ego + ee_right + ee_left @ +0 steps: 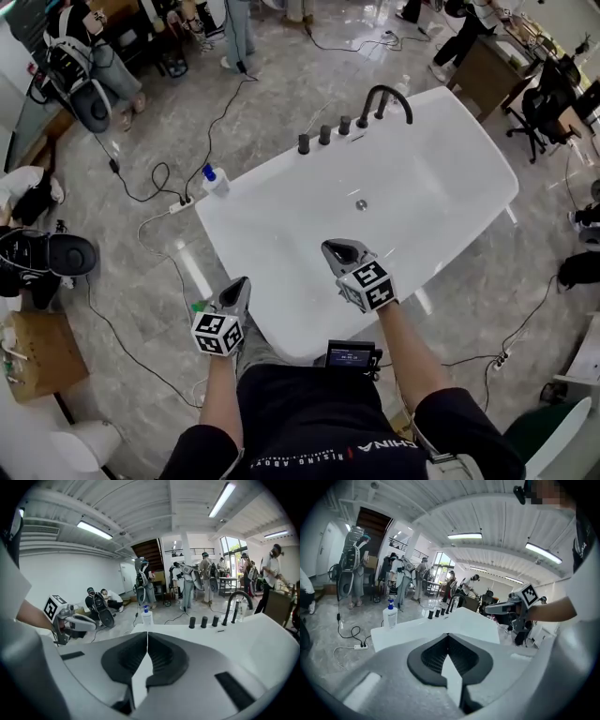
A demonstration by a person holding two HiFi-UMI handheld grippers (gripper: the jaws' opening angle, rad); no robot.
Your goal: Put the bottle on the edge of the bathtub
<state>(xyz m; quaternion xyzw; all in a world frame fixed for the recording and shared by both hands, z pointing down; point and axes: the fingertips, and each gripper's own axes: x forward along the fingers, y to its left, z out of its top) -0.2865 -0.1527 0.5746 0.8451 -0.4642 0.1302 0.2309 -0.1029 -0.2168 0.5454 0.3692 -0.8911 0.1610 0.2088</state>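
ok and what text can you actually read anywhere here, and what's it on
"CHINA": on the person's black shirt, upside down in the head view.
"RISING ABOVE": smaller print beside it, faint, so likely rather than certain.
Bottle label: too small to read.
Small screen at the waist: lit, too small to read.
Cubes on the left gripper and right gripper: square patterns only, no words.

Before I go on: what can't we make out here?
Bottle label: too small to read in every view.
Bathtub near rim: head view, covered by the person's torso.
Green item: head view, partly behind the left gripper, too small to identify.
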